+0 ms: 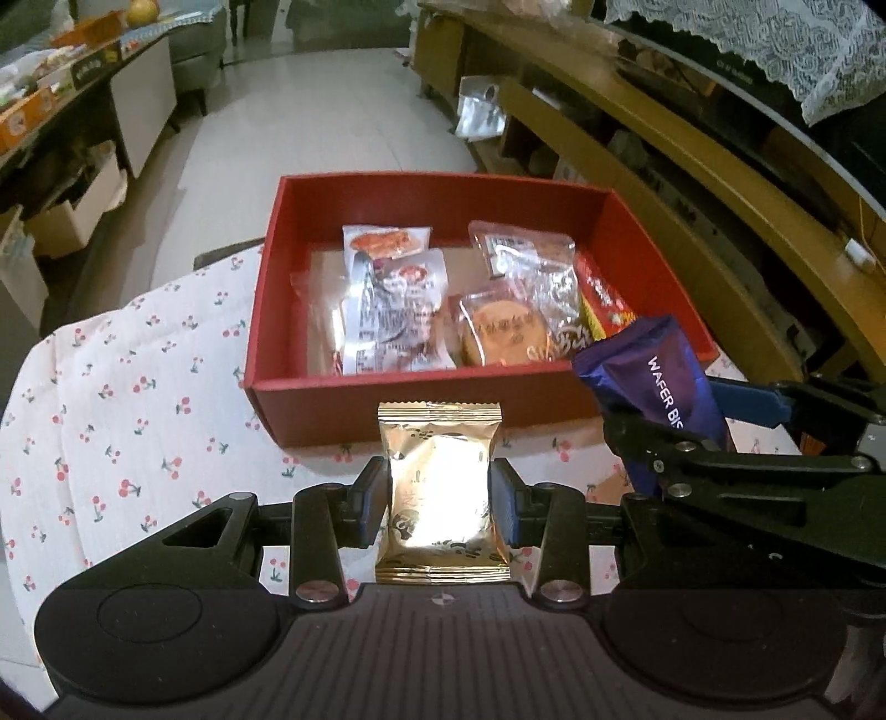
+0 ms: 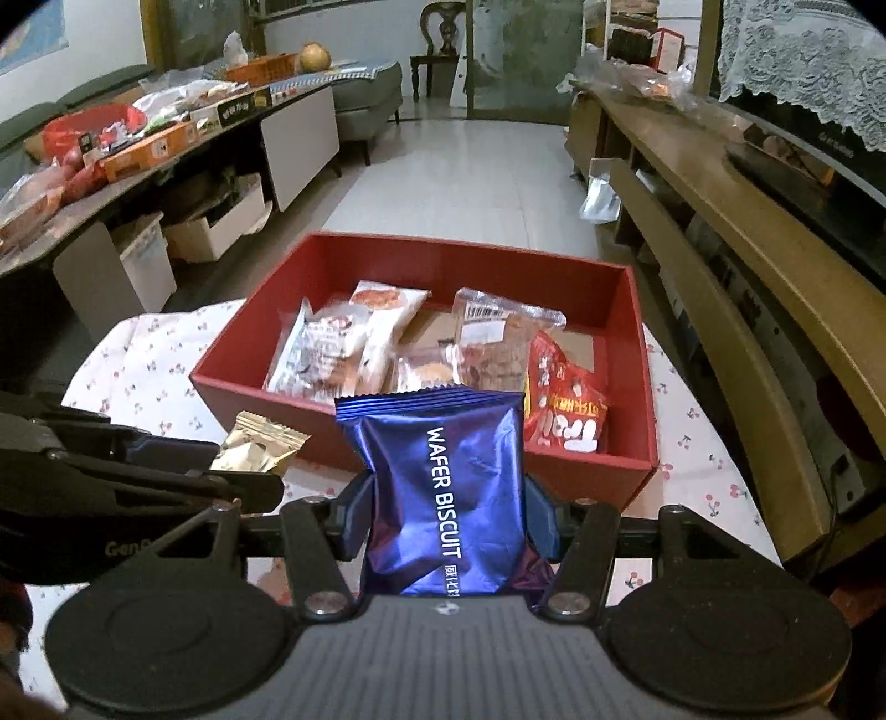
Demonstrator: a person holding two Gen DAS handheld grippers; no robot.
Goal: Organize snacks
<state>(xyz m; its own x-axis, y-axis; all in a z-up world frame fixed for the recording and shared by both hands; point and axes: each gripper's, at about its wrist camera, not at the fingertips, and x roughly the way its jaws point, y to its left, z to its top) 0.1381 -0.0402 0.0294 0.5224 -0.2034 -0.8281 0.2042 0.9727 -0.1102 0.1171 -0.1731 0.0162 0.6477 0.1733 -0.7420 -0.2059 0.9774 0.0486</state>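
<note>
Fingers grasp gold packet (image 1: 440, 493) and wafer biscuit (image 2: 446, 493) before red box (image 1: 421, 399) (part-filled).

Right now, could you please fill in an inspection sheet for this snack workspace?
Surface: table under a cherry-print cloth.
Job's things: red box holding several wrapped snacks, among them a round biscuit pack and a red snack bag.
Clutter: nothing seen loose on the cloth.
Grippers: left gripper shut on a gold snack packet; right gripper shut on a blue wafer biscuit pack; both short of the box.
Cables: dark cable by the wooden shelf unit.
Surroundings: side counter piled with boxes; tiled floor; chair at the far end.
</note>
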